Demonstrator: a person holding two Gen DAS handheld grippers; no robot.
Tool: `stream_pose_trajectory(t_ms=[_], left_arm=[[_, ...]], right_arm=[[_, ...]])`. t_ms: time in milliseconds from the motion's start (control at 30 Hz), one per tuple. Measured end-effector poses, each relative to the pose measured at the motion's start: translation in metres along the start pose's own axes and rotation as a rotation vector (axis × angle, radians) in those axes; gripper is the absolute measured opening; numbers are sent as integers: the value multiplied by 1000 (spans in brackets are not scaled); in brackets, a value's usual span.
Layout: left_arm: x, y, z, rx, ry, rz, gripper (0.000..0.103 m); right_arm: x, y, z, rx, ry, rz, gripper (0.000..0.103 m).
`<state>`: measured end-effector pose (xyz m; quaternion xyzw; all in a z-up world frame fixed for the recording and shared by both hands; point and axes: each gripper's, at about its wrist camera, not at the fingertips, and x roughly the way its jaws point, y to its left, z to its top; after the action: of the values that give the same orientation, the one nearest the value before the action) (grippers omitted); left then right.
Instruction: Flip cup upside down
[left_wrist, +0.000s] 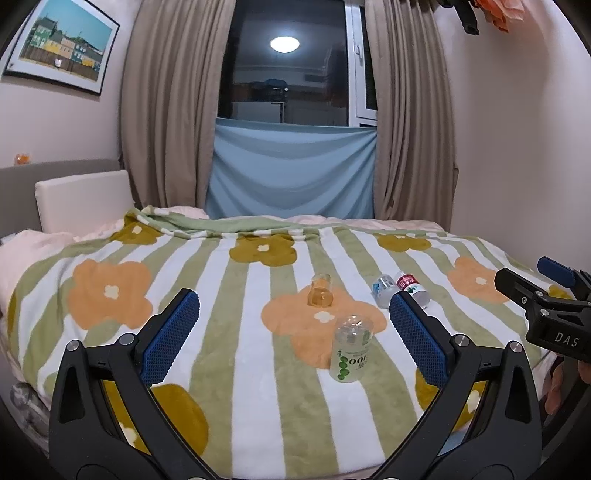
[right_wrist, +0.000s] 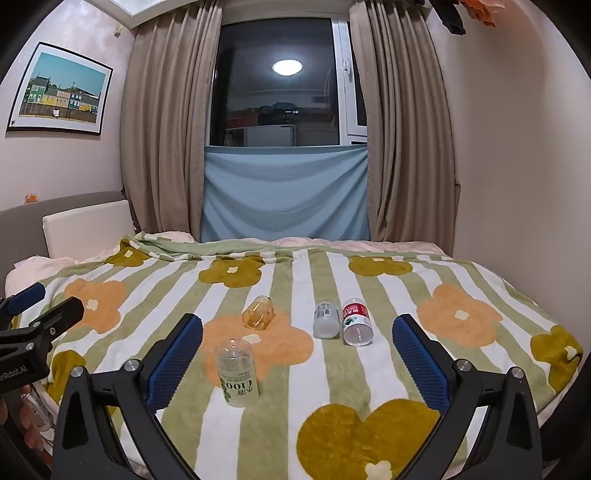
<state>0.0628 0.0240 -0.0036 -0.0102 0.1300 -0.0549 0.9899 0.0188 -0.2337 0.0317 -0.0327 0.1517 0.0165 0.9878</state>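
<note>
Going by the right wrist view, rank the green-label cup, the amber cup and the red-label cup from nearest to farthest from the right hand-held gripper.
1. Green-label cup: standing upside down just beyond the left finger of the right hand-held gripper.
2. Red-label cup: lying on its side, ahead and right of centre.
3. Amber cup: lying ahead, left of centre, slightly farther up the blanket; close to the red one.

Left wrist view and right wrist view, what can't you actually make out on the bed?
- Blue-label bottle: the left gripper's blue finger pad covers its near end in the left wrist view.
- Label text on the red-label bottle: too small to read in either view.
- Amber cup: lying tilted; whether anything is inside is unclear through the tinted wall.
- Right gripper: only partly in frame at the left wrist view's right edge.
</note>
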Motion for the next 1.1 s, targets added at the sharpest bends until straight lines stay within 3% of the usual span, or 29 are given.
stream_pose_trajectory(t_ms=[1100], left_arm=[[-6, -3, -1, 4, -15, -13, 103]], right_arm=[[-11, -3, 0, 16, -4, -6, 102]])
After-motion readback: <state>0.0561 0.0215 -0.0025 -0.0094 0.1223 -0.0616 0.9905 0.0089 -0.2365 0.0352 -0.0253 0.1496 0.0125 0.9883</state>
